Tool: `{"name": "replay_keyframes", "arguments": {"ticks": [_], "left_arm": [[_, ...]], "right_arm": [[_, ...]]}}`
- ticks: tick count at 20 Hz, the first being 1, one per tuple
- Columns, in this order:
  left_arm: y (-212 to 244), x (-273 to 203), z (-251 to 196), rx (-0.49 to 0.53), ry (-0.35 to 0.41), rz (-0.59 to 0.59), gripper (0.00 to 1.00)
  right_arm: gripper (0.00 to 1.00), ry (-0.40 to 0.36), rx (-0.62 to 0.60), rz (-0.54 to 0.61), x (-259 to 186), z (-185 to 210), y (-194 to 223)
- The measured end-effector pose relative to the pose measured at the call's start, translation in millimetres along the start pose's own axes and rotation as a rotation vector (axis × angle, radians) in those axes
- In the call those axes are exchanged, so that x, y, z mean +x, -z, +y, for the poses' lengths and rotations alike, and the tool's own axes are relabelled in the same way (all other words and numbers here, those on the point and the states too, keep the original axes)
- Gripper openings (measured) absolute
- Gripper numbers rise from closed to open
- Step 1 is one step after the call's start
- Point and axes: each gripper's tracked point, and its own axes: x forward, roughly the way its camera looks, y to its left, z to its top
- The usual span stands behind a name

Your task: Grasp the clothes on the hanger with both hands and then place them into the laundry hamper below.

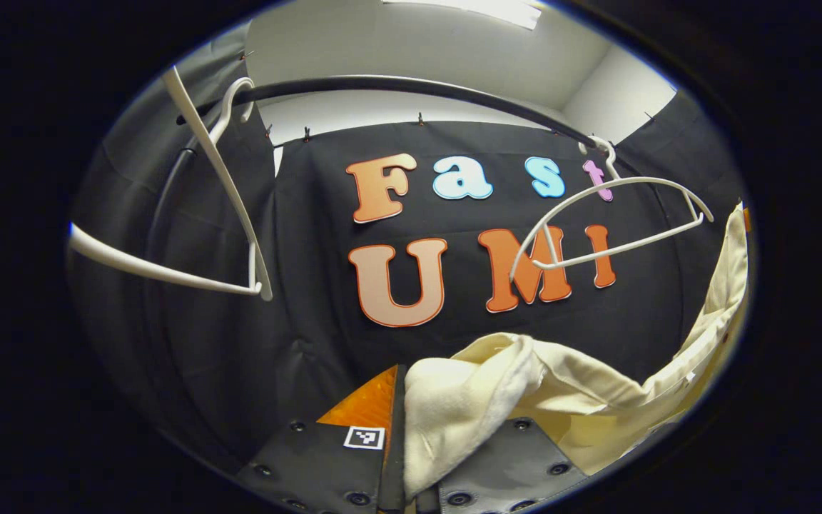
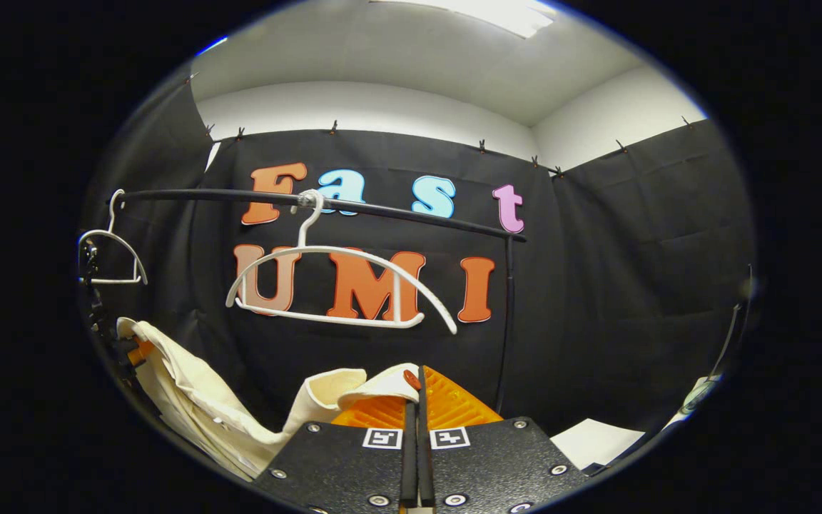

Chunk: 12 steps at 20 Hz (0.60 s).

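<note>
Although the hamper is out of sight, the first half of the job looks done: the cream garment (image 1: 525,392) is off its hanger and held between both tools.

Seen from the left gripper view, the left gripper (image 1: 411,457) has its fingers closed onto a thick bunched fold of the cream cloth, which bulges between them and trails off to the right edge, stretched toward the other hand. Above it, a bare white hanger (image 1: 618,221) hangs tilted from the black rail (image 1: 397,86), and a second white hanger (image 1: 218,178) hangs close by on the left, also bare.

Seen from the right gripper view, the right gripper (image 2: 414,400) has its fingers pressed together on a thin edge of the same garment (image 2: 197,400), which sags away to the lower left. The empty hanger (image 2: 340,285) hangs from the rail (image 2: 325,203) straight ahead, with another (image 2: 108,253) farther left.

What remains, by my judgement, is lowering the cloth into the hamper and letting go with both grippers.
</note>
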Motion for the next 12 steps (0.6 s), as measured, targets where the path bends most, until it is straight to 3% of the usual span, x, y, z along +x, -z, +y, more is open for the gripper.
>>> {"name": "replay_keyframes", "arguments": {"ticks": [12], "left_arm": [[32.6, -52.9, -57.4, -0.112, 0.174, 0.115, 0.14]], "right_arm": [[0.00, -0.153, 0.036, 0.066, -14.0, 85.1, 39.3]]}}
